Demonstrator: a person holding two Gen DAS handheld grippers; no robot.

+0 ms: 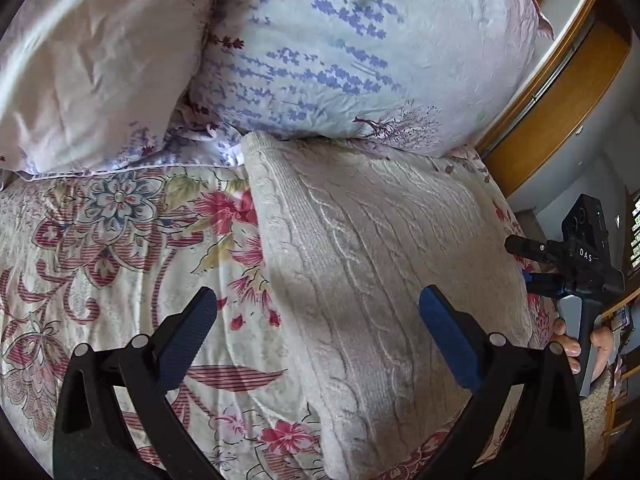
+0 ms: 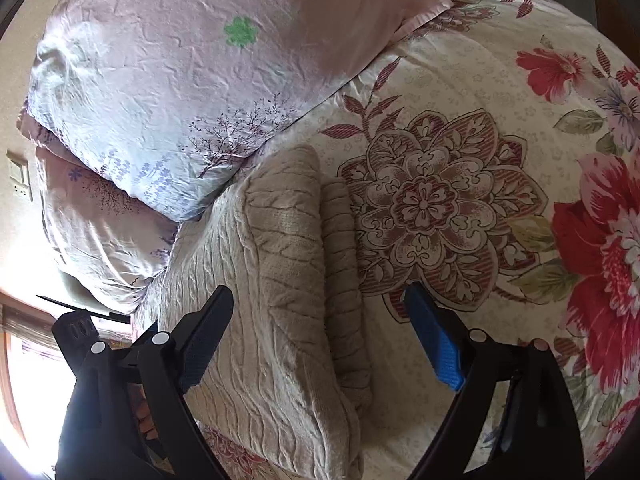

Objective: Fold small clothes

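A beige cable-knit sweater lies folded into a long block on the flowered bed cover. My left gripper hovers over its left edge, open, with nothing between the fingers. In the right wrist view the sweater shows a folded ribbed sleeve along its right side. My right gripper stands open above it, pads clear of the knit. The right gripper's body and the hand holding it show at the far right of the left wrist view.
Two pillows lean at the head of the bed: a pink one and a lavender-print one, the latter touching the sweater's far end. A wooden bed frame curves at the right. The pillow fills the upper left of the right wrist view.
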